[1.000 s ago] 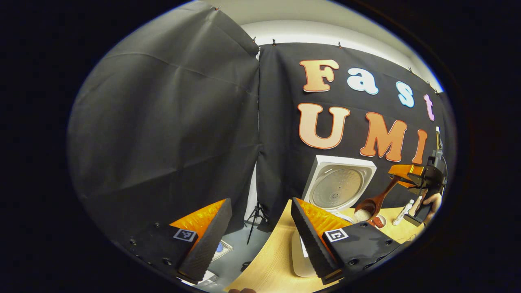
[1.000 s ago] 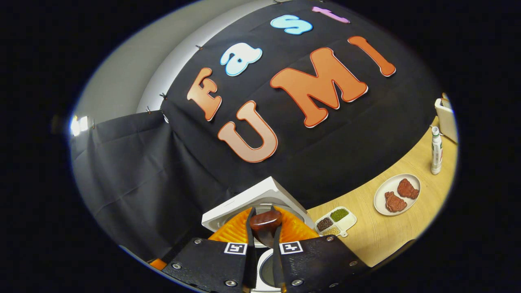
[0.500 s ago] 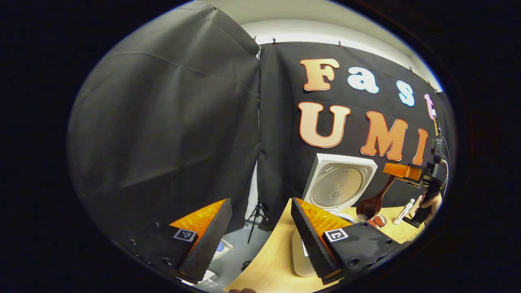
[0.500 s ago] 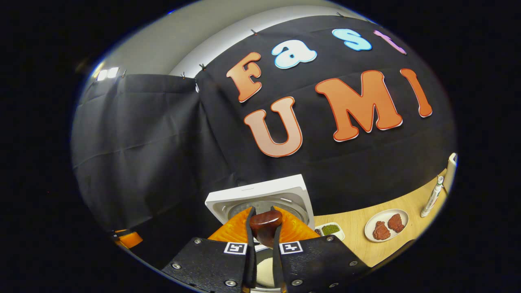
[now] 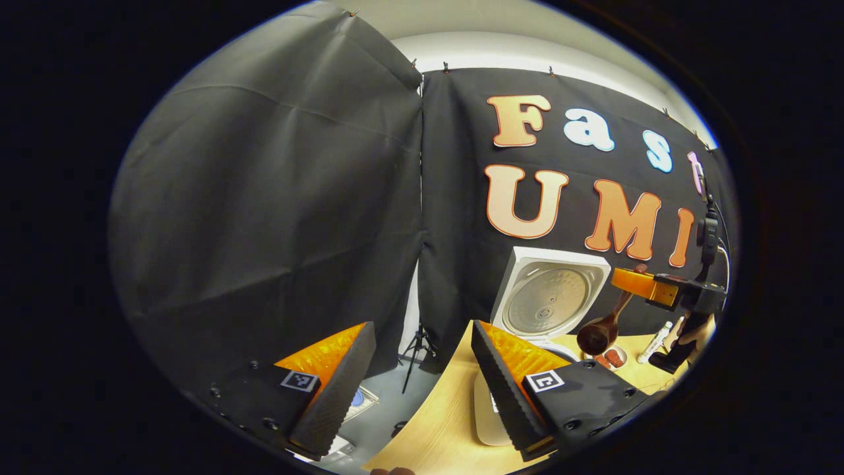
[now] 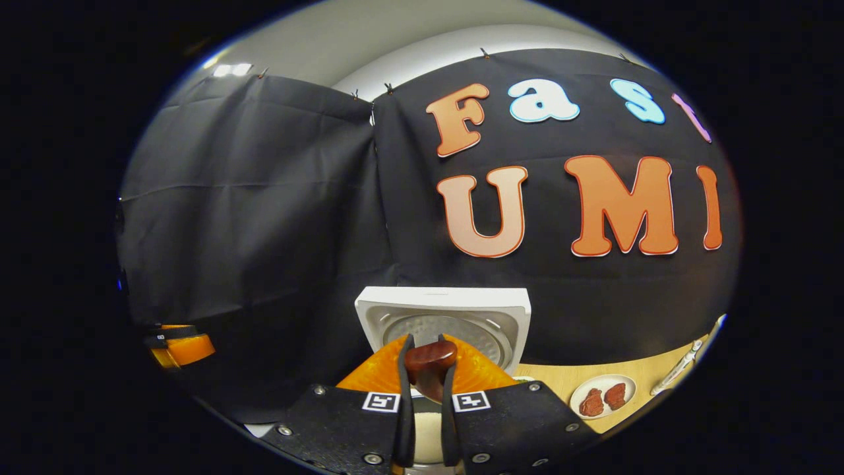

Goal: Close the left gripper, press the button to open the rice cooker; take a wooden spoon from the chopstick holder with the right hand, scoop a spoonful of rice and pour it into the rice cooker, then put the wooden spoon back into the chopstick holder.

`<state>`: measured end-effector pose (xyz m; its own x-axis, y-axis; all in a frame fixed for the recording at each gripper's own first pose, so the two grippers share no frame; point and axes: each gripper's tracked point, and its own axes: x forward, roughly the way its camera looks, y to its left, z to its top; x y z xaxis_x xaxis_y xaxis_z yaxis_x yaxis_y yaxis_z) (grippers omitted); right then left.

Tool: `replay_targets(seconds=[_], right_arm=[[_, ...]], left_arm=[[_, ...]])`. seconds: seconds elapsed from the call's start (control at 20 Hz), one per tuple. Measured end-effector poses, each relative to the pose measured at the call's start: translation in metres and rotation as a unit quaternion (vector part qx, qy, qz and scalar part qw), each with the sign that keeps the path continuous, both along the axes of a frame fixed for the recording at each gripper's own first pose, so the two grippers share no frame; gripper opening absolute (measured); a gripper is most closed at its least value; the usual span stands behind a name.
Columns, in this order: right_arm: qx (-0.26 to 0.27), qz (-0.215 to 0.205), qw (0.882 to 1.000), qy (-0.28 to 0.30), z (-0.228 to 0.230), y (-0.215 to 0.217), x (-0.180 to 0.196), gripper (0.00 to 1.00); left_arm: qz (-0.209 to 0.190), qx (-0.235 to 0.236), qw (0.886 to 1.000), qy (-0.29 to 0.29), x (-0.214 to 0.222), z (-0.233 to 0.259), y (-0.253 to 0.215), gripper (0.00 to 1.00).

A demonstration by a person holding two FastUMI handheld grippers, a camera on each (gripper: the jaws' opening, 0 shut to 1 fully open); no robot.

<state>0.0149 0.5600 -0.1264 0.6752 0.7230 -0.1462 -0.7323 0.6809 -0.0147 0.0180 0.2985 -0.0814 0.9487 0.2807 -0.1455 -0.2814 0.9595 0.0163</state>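
Note:
The white rice cooker [image 5: 489, 412] stands on the wooden table with its lid [image 5: 550, 300] raised upright. Above the pot hangs the wooden spoon [image 5: 603, 330], bowl tipped down and showing no rice. My right gripper [image 5: 649, 287] holds the spoon's handle from the right. In the right gripper view my right gripper [image 6: 427, 349] is shut on the handle's end [image 6: 430, 361], with the lid [image 6: 443, 316] just ahead and white rice in the pot [image 6: 427, 429] below. My left gripper [image 5: 422, 369] stays open at the table's left end, holding nothing.
A plate with pieces of meat [image 6: 601, 399] and a white bottle [image 6: 682, 369] sit on the table [image 5: 442, 422] to the right of the cooker. A hand [image 5: 699, 330] grips the right gripper's handle. A tripod [image 5: 415, 349] stands on the floor beyond the table's left end.
The spoon held rice a second ago; it has tipped over the pot and its bowl now shows none. The right gripper has rolled level. The left gripper has barely moved.

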Motion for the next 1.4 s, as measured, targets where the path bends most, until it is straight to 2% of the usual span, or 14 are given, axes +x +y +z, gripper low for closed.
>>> replay_targets(seconds=[0.25, 0.45, 0.95, 1.4], right_arm=[[0.022, -0.023, 0.999, 0.013, 0.010, -0.029, 0.007, 0.15], [0.045, -0.054, 0.997, 0.029, 0.019, -0.072, 0.016, 0.15], [0.072, -0.172, 0.982, 0.030, 0.039, -0.231, 0.044, 0.15], [0.096, -0.259, 0.961, 0.029, 0.052, -0.375, 0.038, 0.15]], left_arm=[[0.001, 0.000, 1.000, 0.000, -0.006, 0.000, -0.007, 0.98], [-0.012, -0.004, 1.000, -0.003, -0.006, 0.002, -0.025, 0.98], [-0.063, -0.009, 0.998, -0.006, 0.006, 0.006, -0.089, 0.98], [-0.089, -0.010, 0.996, -0.009, 0.011, 0.010, -0.132, 0.98]])
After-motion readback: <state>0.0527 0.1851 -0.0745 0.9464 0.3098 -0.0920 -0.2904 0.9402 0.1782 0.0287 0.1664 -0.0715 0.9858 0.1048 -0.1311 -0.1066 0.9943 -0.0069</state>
